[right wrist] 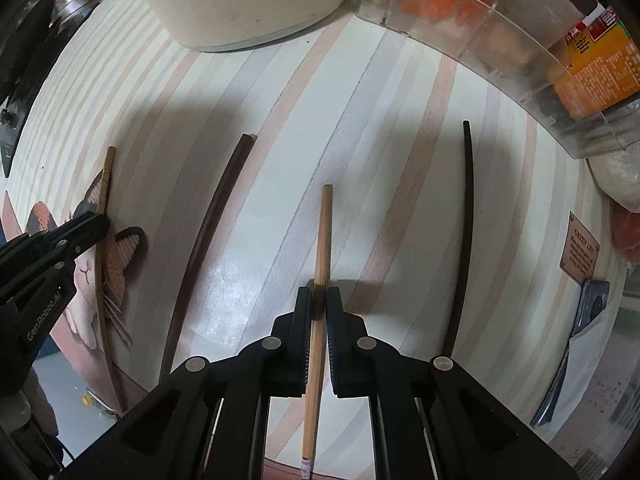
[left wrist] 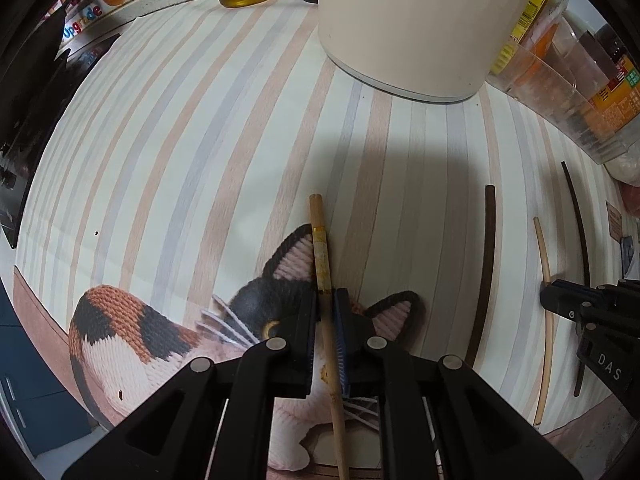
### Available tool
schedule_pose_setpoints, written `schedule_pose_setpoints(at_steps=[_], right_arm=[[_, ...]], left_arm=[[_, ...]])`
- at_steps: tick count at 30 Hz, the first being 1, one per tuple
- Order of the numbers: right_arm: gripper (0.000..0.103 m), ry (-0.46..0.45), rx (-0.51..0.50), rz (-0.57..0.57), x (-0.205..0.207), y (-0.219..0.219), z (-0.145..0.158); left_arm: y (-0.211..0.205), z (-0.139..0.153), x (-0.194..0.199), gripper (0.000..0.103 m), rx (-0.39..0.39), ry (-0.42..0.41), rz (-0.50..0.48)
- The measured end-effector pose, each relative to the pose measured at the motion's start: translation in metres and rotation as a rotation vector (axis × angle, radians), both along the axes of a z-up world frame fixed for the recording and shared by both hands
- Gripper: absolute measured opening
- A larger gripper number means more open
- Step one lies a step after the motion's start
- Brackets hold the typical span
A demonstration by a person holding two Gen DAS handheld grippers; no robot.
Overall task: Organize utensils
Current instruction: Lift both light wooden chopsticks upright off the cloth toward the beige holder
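Striped in peach, grey and cream, the table mat [left wrist: 200, 128] carries a knitted calico cat print [left wrist: 132, 332] at its near edge. Four chopsticks lie on it, all with their long axes running from the near edge toward the back, roughly parallel and well apart. The left gripper [left wrist: 327, 300] pinches a light bamboo chopstick with a gold band [left wrist: 320, 248] lying over the cat's ear, its butt end pointing away. The right gripper [right wrist: 319, 298] is clamped on a plain bamboo chopstick [right wrist: 324, 236], also pointing away. Between the two lies a dark brown chopstick [right wrist: 208, 236]; to the right of the right gripper lies a thinner black chopstick [right wrist: 466, 220]. Behind, a cream cylindrical container [left wrist: 416, 28] and a clear plastic organizer [right wrist: 516, 44] of seasoning packets close off the back, leaving bare mat ahead of the chopstick ends.
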State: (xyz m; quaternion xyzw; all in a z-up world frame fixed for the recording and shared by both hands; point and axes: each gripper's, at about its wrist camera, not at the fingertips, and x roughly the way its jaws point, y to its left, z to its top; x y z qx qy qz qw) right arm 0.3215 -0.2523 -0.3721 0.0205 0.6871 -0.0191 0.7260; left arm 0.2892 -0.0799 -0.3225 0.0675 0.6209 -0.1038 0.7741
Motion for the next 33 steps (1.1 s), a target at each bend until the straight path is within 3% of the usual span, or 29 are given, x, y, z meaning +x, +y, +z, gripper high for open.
schedule_pose_setpoints(at_steps=[5, 9, 12, 15, 19, 27, 33], right_arm=[[0.008, -0.008, -0.009, -0.009, -0.01, 0.003, -0.003], [0.008, -0.01, -0.017, -0.016, -0.006, -0.002, 0.003], [0.008, -0.012, -0.028, -0.022, -0.008, 0.003, 0.005], [0.008, -0.023, -0.031, -0.039, -0.013, 0.004, 0.007], [0.008, -0.054, -0.051, -0.059, -0.024, 0.01, 0.008], [0.006, -0.147, -0.011, -0.096, -0.056, 0.01, 0.015], [0.006, -0.281, 0.027, -0.124, -0.084, 0.008, 0.046]], left_arm=[[0.0, 0.0, 0.002, 0.009, 0.0, 0.001, -0.001], [-0.004, -0.002, 0.007, 0.022, -0.021, 0.013, -0.007], [-0.008, -0.002, 0.007, 0.022, 0.011, 0.002, -0.016], [-0.009, -0.002, 0.008, 0.019, 0.011, -0.003, -0.016], [-0.013, -0.003, 0.008, 0.005, 0.011, 0.004, -0.034], [-0.02, 0.014, 0.005, 0.004, -0.007, -0.014, -0.026], [-0.02, 0.04, -0.009, 0.0, -0.043, -0.055, -0.038]])
